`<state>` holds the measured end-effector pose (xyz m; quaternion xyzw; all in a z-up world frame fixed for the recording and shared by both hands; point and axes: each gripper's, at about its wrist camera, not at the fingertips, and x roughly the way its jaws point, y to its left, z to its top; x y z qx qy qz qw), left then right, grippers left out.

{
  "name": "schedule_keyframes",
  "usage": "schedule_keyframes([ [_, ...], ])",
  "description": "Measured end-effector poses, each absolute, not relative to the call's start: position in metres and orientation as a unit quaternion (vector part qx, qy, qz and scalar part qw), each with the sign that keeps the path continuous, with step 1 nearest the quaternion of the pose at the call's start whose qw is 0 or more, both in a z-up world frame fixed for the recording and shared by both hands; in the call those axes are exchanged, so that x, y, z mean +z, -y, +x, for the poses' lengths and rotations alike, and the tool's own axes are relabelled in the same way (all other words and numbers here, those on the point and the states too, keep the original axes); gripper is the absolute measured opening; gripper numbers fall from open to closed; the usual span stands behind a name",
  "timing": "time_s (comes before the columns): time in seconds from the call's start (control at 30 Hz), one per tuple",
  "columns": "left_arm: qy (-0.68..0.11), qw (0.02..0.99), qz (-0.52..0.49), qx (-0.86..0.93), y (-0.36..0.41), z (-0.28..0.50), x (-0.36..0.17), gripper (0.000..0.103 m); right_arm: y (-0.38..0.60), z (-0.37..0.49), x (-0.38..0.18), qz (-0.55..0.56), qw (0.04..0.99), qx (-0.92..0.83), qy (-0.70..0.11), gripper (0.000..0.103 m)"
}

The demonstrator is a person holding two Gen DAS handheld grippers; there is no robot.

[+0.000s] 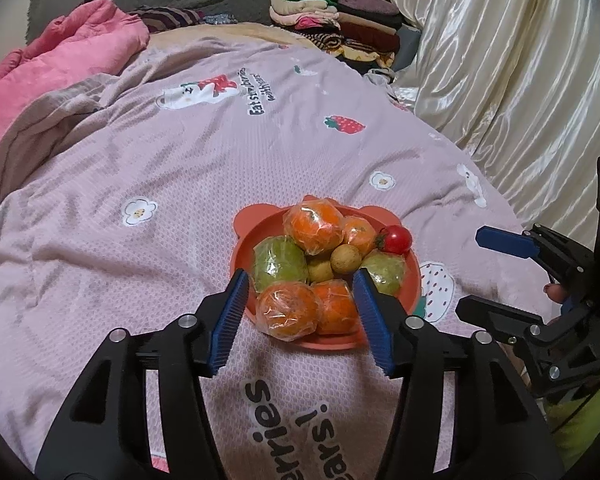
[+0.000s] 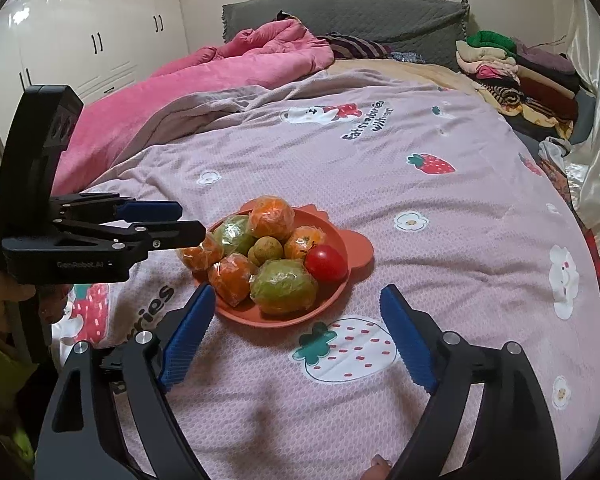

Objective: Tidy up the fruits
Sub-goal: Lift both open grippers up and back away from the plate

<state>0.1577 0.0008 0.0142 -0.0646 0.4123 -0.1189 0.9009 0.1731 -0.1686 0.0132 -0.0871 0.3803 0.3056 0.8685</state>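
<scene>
1. An orange plate [image 1: 244, 240] with small ear-like tabs on its rim sits on a bed, on a pink bedspread [image 1: 140, 160] printed with strawberries, flowers and lettering. In the left wrist view it lies at the centre of the frame; in the right wrist view it lies left of centre.
2. The fruits are piled on the plate, touching one another: wrapped orange fruits [image 1: 314, 226], two wrapped green fruits [image 1: 280, 262], small yellow-brown round fruits [image 1: 345, 259] and one red tomato [image 1: 396, 239] at the plate's edge.
3. The left gripper [image 1: 300, 316] has its blue fingers [image 1: 232, 320] partly apart. In its own view they frame the near side of the pile, one at each side of the nearest orange fruits, with nothing clamped between them; whether they touch the fruit cannot be told.
4. The right gripper [image 2: 296, 336] has its fingers [image 2: 406, 336] wide apart and empty, over the bedspread just beside the plate's near rim.
5. A folded pink quilt [image 2: 220, 72] lies at the upper left of the right wrist view, and a stack of folded clothes [image 2: 516, 68] at the upper right.
</scene>
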Motion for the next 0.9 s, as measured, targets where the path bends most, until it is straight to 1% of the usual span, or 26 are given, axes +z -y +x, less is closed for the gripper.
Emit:
schedule_keyframes([
  [0.07,-0.409,0.903,-0.065,-0.118,-0.002,0.155,0.018,0.051,0.168,0.17,0.015,-0.088,0.869,0.306,-0.378,0.085],
  [0.27,-0.4,0.908,-0.063,-0.111,-0.006,0.147,0.026,0.061,0.168,0.165,0.02,-0.087,0.873,0.303,-0.371,0.089],
  [0.33,-0.396,0.91,-0.064,-0.108,-0.007,0.142,0.029,0.07,0.168,0.161,0.022,-0.087,0.876,0.301,-0.368,0.093],
  [0.37,-0.394,0.911,-0.064,-0.106,-0.008,0.139,0.03,0.073,0.168,0.159,0.022,-0.086,0.877,0.298,-0.366,0.094],
  [0.4,-0.392,0.912,-0.063,-0.103,-0.008,0.136,0.032,0.079,0.169,0.157,0.022,-0.086,0.878,0.296,-0.365,0.094],
  [0.47,-0.388,0.915,-0.06,-0.098,-0.007,0.127,0.035,0.084,0.171,0.151,0.022,-0.087,0.882,0.289,-0.361,0.096],
  [0.53,-0.385,0.917,-0.055,-0.091,-0.006,0.117,0.037,0.093,0.173,0.146,0.022,-0.086,0.886,0.279,-0.36,0.098],
  [0.9,-0.393,0.917,-0.051,-0.05,0.006,0.066,0.021,0.093,0.188,0.119,0.004,-0.09,0.893,0.236,-0.372,0.098],
])
